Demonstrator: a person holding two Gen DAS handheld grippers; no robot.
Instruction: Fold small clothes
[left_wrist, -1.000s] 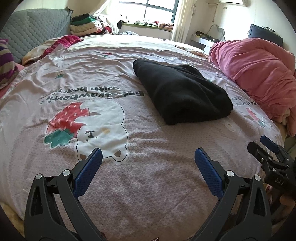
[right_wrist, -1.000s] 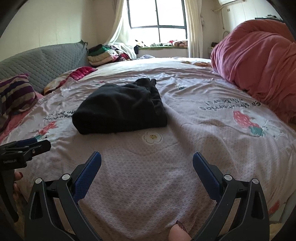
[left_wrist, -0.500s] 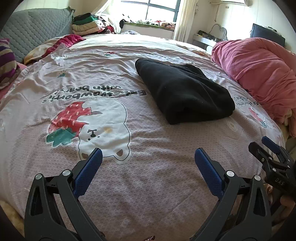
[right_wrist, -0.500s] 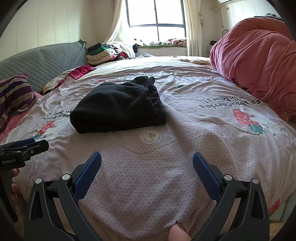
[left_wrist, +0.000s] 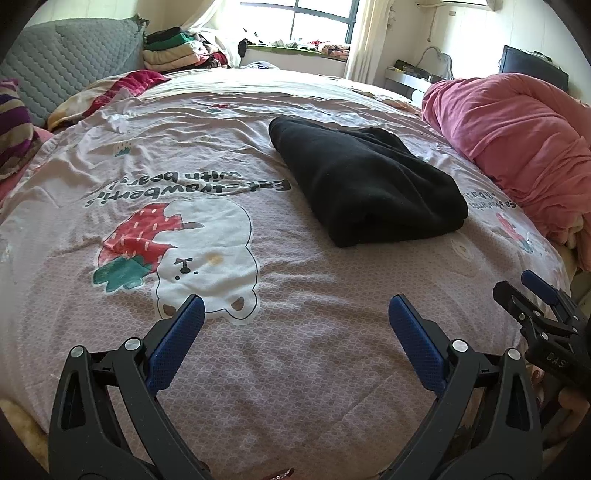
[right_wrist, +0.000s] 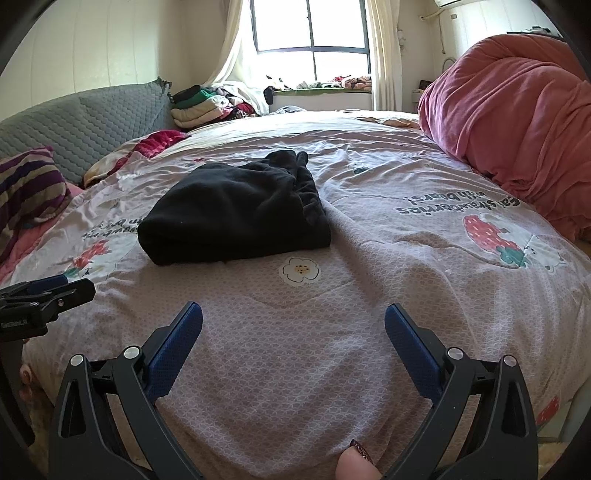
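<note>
Fleece-soft black garment folded thick on printed quilt, both grippers' fingers spread, empty

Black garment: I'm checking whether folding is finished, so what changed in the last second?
Nothing was grasped or released. Both cameras tilted slightly, so the folded black garment sits a little lower in frame. It lies unchanged on the bedsheet; left gripper and right gripper stay open and empty.

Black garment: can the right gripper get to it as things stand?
Probably yes. The right gripper is open and holds nothing, and only bare bedsheet lies between it and the folded black garment. The pink duvet sits off to the side, out of the path.
</note>
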